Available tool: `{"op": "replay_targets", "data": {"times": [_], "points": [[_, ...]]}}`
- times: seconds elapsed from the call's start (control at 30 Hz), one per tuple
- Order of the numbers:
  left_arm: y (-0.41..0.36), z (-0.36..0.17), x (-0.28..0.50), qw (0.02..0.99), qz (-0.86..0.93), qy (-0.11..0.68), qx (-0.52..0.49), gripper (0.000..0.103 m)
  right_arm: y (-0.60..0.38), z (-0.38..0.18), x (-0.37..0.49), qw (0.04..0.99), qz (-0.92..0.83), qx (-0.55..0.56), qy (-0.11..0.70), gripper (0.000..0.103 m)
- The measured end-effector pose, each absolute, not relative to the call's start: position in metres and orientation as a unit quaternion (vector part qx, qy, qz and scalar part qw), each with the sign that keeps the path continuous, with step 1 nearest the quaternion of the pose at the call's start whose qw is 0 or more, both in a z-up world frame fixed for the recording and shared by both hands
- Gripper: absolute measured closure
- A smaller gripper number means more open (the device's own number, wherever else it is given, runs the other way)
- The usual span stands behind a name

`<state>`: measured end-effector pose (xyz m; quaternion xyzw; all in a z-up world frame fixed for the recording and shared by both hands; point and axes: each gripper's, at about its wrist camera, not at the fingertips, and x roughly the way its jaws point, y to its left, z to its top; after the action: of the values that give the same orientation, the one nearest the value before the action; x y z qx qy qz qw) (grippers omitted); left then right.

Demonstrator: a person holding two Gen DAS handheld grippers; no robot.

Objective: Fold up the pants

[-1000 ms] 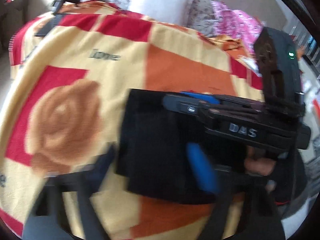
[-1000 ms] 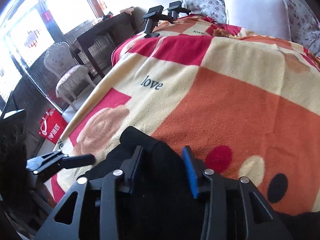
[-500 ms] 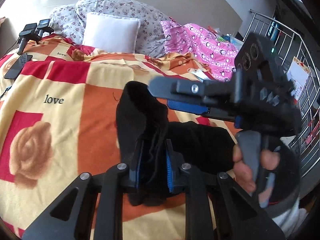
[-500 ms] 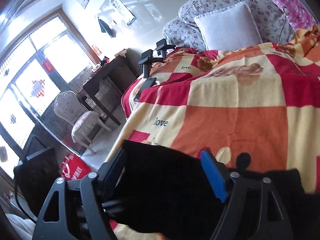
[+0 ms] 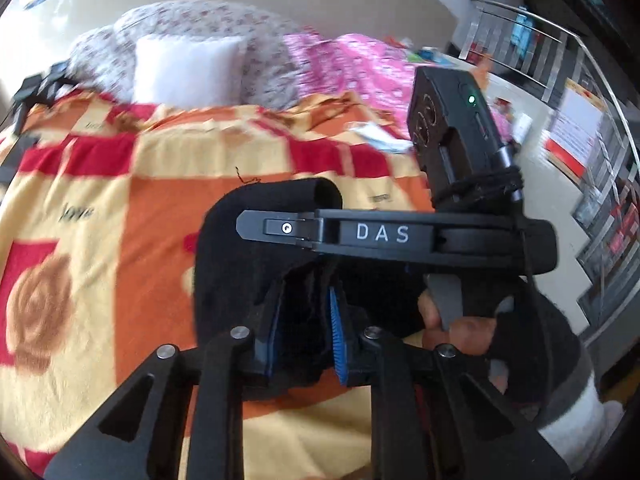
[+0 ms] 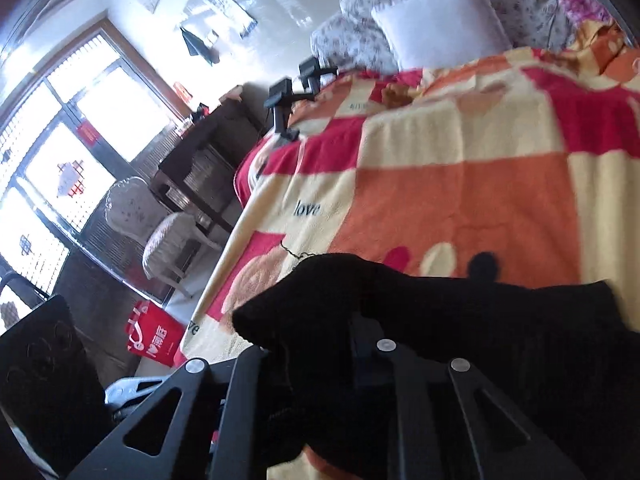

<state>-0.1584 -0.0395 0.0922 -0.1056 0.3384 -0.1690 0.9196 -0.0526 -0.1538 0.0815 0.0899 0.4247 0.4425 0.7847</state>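
Black pants (image 5: pixel 232 264) lie bunched on a red, orange and cream blanket (image 5: pixel 120 260). My left gripper (image 5: pixel 306 320) has a fold of the black cloth between its blue pads, which press on it while the jaws start opening slightly. The right gripper (image 5: pixel 248 227) crosses in front, held by a hand (image 5: pixel 452 332), its tip over the raised fold. In the right wrist view the pants (image 6: pixel 480 340) drape over my right gripper (image 6: pixel 316 340). Its jaws are closing on the cloth, which hides the pads. The blanket (image 6: pixel 460 200) stretches beyond.
A white pillow (image 5: pixel 188 68), floral cushions and pink cloth (image 5: pixel 360 72) sit at the bed's far end. A metal railing (image 5: pixel 540 40) stands to the right. Left of the bed are a chair (image 6: pixel 160 232), a dark table (image 6: pixel 208 148), a red bag (image 6: pixel 154 336) and black stands (image 6: pixel 296 92).
Both grippers rose, lifting the black cloth off the blanket. The left jaws closed on a fold. The right jaws went wide around the cloth, then closed on it.
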Motion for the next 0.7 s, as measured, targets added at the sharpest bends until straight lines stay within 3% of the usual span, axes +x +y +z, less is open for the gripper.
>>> {"op": "replay_targets", "data": {"times": [0.03, 0.1, 0.13, 0.37, 0.47, 0.5, 0.53, 0.7], "points": [[-0.046, 0.101, -0.159, 0.919, -0.187, 0.330, -0.102, 0.080, -0.162, 0.086, -0.053, 0.791, 0.439, 0.087, 0.418, 0.090], [-0.054, 0.117, -0.160, 0.919, -0.215, 0.315, -0.095, 0.048, -0.198, 0.101, -0.052, 0.812, 0.415, 0.086, 0.401, 0.090], [-0.055, 0.121, -0.160, 0.920, -0.220, 0.310, -0.094, 0.043, -0.218, 0.105, -0.051, 0.821, 0.402, 0.090, 0.395, 0.090], [-0.077, 0.109, -0.126, 0.922, -0.182, 0.338, -0.045, 0.041, -0.326, 0.096, -0.035, 0.865, 0.284, 0.066, 0.408, 0.089], [-0.093, 0.086, -0.106, 0.912, -0.167, 0.374, -0.034, 0.041, -0.340, 0.062, -0.017, 0.867, 0.214, 0.037, 0.449, 0.072], [-0.099, 0.081, -0.104, 0.910, -0.163, 0.381, -0.029, 0.041, -0.344, 0.056, -0.015, 0.867, 0.202, 0.040, 0.453, 0.056], [-0.104, 0.074, -0.095, 0.906, -0.157, 0.391, -0.021, 0.041, -0.351, 0.053, -0.014, 0.869, 0.192, 0.049, 0.453, 0.048], [-0.116, 0.071, -0.081, 0.909, -0.131, 0.395, -0.002, 0.041, -0.369, 0.097, -0.040, 0.900, 0.181, 0.062, 0.391, 0.047]]}}
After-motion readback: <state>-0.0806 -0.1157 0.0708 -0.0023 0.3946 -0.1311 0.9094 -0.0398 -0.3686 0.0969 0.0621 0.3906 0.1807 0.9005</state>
